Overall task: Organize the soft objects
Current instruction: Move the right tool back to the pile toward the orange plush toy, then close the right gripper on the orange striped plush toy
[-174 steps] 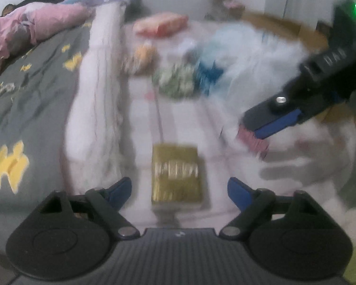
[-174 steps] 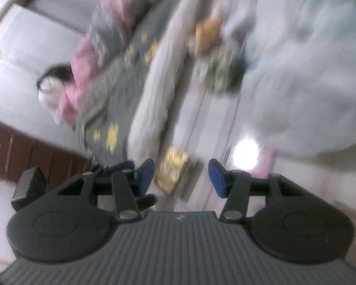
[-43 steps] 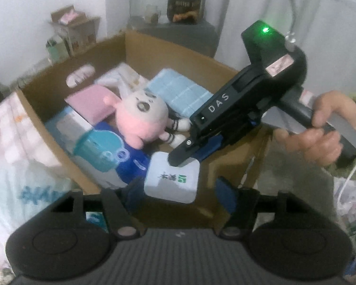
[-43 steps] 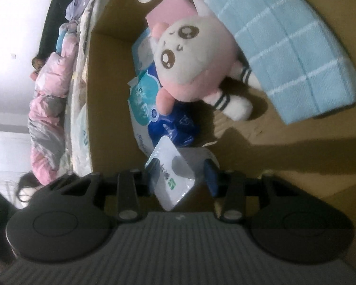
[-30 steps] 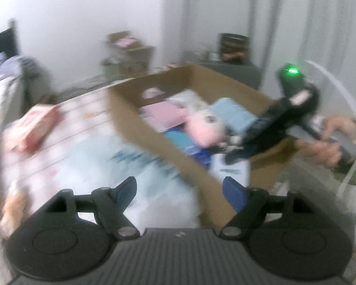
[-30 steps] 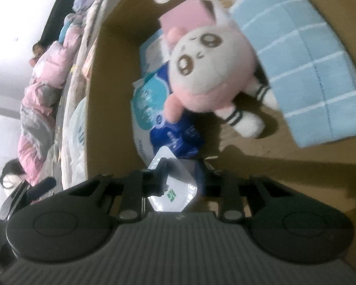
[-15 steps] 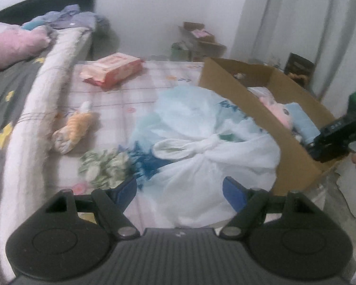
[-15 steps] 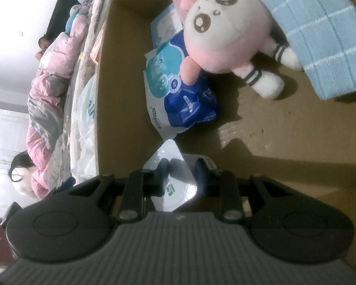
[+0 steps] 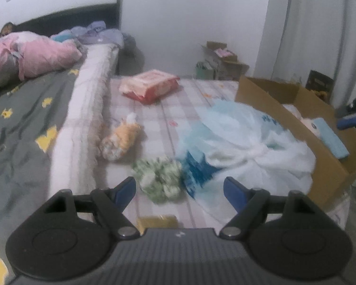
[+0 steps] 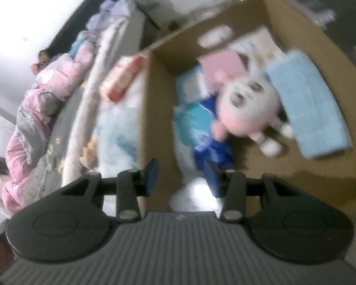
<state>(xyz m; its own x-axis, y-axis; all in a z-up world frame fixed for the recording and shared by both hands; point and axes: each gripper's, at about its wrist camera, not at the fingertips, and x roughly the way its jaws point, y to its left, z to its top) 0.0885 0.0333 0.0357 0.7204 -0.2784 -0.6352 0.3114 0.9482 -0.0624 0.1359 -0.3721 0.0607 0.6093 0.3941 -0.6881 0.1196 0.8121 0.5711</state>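
The open brown cardboard box (image 10: 159,109) is your landmark. Inside it, at the near wall, lies the white square packet (image 10: 194,194), blurred, directly below your right gripper (image 10: 181,174), whose blue-padded fingers stand apart with nothing between them. Deeper in the box lie a blue and teal plastic pack (image 10: 201,133), a round pink and white plush doll (image 10: 249,104) and a folded light-blue checked towel (image 10: 308,102). Your left gripper (image 9: 180,190) is spread wide and empty over the pink checked bedsheet (image 9: 154,109) left of the box. Just ahead of it sits a green and white crumpled soft bundle (image 9: 160,180); a big white knotted plastic bag (image 9: 246,147) lies against the box's outer wall. Farther from the box are an orange plush toy (image 9: 121,140) and a red and pink wrapped pack (image 9: 149,87).
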